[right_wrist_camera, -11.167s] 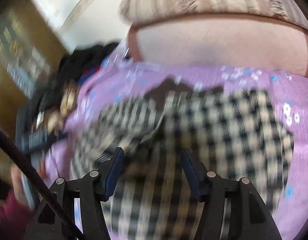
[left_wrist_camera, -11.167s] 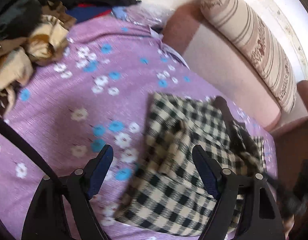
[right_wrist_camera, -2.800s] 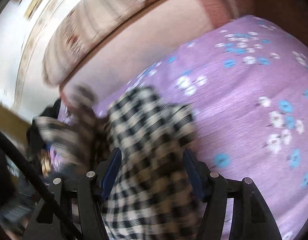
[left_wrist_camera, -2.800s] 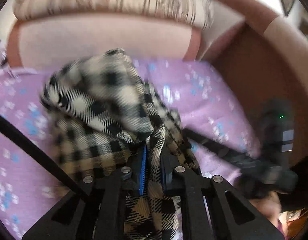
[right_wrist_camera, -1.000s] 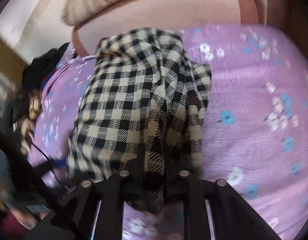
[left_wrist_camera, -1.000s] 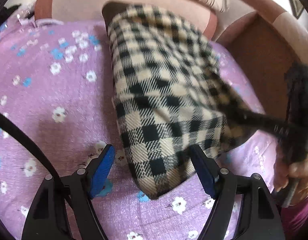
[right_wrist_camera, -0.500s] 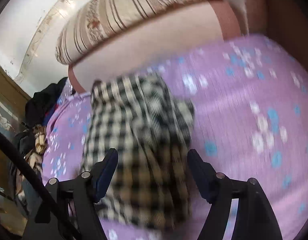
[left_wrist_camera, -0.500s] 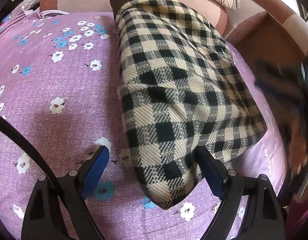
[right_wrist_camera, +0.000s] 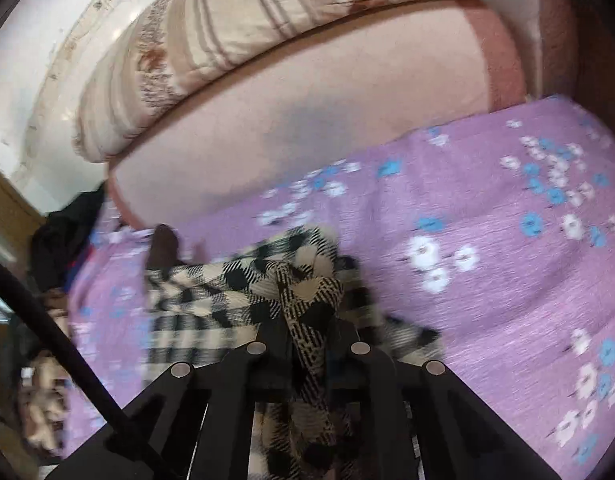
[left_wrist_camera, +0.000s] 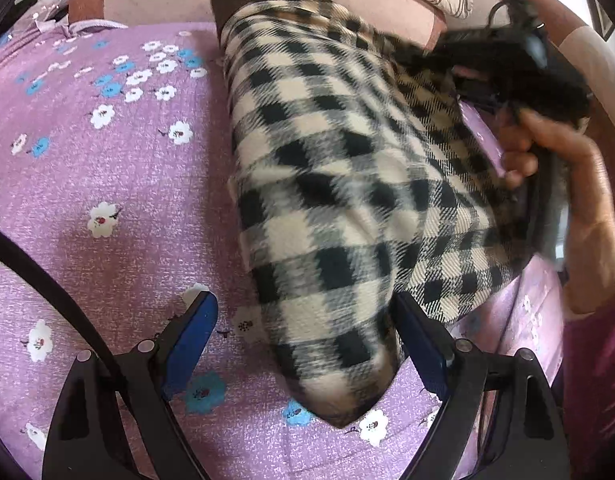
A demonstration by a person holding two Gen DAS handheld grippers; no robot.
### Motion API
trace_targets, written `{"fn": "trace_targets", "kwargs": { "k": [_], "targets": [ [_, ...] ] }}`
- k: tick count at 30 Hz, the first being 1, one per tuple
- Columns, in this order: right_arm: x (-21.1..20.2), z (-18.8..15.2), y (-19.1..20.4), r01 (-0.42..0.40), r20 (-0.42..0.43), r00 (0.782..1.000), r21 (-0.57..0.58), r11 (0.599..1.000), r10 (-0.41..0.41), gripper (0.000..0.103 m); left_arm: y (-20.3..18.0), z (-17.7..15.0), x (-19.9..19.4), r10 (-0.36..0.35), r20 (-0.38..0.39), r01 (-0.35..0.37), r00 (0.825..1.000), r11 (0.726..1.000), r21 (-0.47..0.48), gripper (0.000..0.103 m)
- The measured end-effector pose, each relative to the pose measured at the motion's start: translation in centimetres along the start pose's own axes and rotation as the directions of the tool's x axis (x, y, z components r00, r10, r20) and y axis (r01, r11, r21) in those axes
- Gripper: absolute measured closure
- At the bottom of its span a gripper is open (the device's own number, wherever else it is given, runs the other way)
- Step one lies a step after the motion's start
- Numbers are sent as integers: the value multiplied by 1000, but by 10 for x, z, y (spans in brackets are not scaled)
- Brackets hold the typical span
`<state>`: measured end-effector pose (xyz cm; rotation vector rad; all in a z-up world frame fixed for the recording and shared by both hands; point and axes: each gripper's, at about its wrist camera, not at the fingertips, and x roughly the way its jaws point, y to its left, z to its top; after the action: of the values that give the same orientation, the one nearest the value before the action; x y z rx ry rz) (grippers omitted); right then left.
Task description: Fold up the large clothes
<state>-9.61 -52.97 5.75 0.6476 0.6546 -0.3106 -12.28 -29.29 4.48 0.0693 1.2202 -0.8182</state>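
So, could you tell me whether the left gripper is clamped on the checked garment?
No, the left gripper is open, its blue pads either side of the checked garment.

Black-and-cream checked woven cloth garment (left_wrist_camera: 347, 184): thick, matt, visible twill weave. Purple floral bedsheet (left_wrist_camera: 107, 184): matt, finely textured cloth. Striped beige bolster cushion (right_wrist_camera: 227, 48): soft quilted fabric. Pink sofa backrest (right_wrist_camera: 327, 120): smooth matt upholstery. Black plastic fingers (left_wrist_camera: 187, 336) with blue pads, semi-gloss; shiny metal screws.

My left hand-held gripper (left_wrist_camera: 301, 334) gapes wide; my right hand-held gripper (right_wrist_camera: 307, 344), gripped in my right hand (left_wrist_camera: 547, 152), is clamped tight.
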Motion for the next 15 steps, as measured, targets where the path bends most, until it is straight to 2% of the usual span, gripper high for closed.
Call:
{"fn": "trace_targets", "kwargs": {
  "k": [2, 4, 5, 7, 8, 9, 12, 15],
  "targets": [
    [23, -9, -9, 78, -59, 995, 20, 997, -77, 92, -2, 0, 1, 7, 3, -7, 1000, 1000, 13, 14],
    [25, -13, -13, 74, -56, 996, 39, 996, -72, 92, -5, 0, 1, 20, 2, -20, 1000, 999, 26, 14],
    [20, -12, -11, 67, -47, 997, 48, 997, -64, 89, -6, -1, 1, 23, 2, -23, 1000, 999, 30, 14],
    [6, -10, -9, 67, -31, 997, 68, 995, -65, 73, -9, 1, 2, 25, 2, -25, 1000, 999, 34, 14],
    [-6, -11, -6, 54, -13, 998, 77, 996, -53, 60, -11, 1, 3, 27, 3, -27, 1000, 999, 33, 14],
    [-16, -10, -1, 26, 5, 1000, 73, 997, -26, 53, -12, 2, 3, 28, 3, -28, 1000, 999, 32, 14],
    [-35, -9, 24, -68, 18, 998, -12, 998, 68, 53, -15, 0, 2, 26, 3, -26, 1000, 999, 26, 14],
    [-34, -7, 59, -189, -19, 982, -110, 976, 188, 53, -16, -6, 3, 20, 9, -21, 1000, 1000, 15, 14]
  ]
}}
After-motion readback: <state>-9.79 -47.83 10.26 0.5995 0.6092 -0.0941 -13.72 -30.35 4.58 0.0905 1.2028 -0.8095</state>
